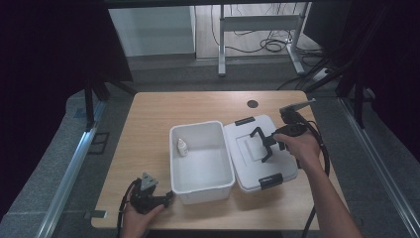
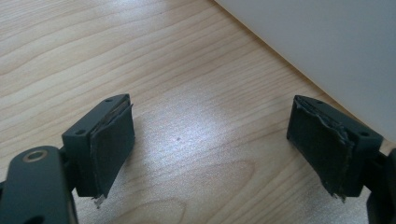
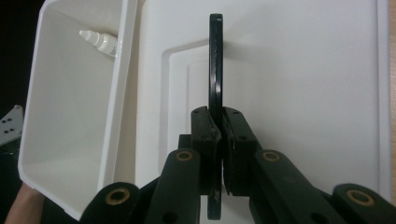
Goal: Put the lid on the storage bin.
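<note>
An open white box (image 1: 202,187) stands mid-table with a small white bottle (image 1: 182,147) lying against its inner left wall. Its white lid (image 1: 243,166) lies flat just right of it, with the black handle (image 1: 258,135) raised. My right gripper (image 1: 270,144) is shut on that handle; in the right gripper view the jaws (image 3: 218,123) pinch the thin black handle (image 3: 215,60) above the lid (image 3: 299,70), with the box (image 3: 70,102) and bottle (image 3: 100,41) to the left. My left gripper (image 1: 168,197) rests open on the table by the box's front left corner; its jaws (image 2: 210,126) hold nothing, with the box wall (image 2: 327,42) beyond.
The lid carries two black latches, one at its far edge (image 1: 244,120) and one at its near edge (image 1: 270,181). A dark cable hole (image 1: 252,103) sits near the wooden table's far edge. Bare tabletop (image 1: 148,124) lies left of the box.
</note>
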`<state>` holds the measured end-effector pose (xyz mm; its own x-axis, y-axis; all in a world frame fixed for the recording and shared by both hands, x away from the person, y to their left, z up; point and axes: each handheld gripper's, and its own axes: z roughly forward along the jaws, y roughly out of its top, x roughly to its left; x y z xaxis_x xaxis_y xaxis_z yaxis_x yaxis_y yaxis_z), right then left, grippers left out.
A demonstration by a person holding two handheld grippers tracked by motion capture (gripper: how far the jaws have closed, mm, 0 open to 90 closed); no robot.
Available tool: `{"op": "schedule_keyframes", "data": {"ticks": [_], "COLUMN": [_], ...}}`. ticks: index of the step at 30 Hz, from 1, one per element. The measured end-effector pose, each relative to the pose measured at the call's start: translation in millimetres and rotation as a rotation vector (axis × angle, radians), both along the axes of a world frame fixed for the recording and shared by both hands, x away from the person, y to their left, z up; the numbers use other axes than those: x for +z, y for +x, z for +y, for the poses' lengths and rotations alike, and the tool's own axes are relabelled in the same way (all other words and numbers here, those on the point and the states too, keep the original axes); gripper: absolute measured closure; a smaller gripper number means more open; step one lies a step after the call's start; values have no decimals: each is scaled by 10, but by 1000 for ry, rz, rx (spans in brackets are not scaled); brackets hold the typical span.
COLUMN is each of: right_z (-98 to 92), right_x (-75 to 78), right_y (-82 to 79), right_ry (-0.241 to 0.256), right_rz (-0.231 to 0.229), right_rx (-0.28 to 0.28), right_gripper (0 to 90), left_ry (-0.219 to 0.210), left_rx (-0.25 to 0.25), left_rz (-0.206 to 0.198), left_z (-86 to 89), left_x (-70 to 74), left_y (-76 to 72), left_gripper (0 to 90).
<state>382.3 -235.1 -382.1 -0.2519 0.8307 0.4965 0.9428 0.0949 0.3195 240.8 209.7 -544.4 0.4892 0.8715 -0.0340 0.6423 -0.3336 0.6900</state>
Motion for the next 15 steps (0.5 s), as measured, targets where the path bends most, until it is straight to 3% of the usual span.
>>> {"op": "schedule_keyframes", "data": {"ticks": [15], "right_z": [-78], "right_x": [230], "right_y": [-33], "right_ry": [-8], "right_rz": [-19], "right_rx": [-17], "right_gripper": [847], "left_ry": [1], "left_rx": [-4], "left_rz": [1], "left_z": [-3], "left_x": [1], "left_y": [0], "left_gripper": [149]}}
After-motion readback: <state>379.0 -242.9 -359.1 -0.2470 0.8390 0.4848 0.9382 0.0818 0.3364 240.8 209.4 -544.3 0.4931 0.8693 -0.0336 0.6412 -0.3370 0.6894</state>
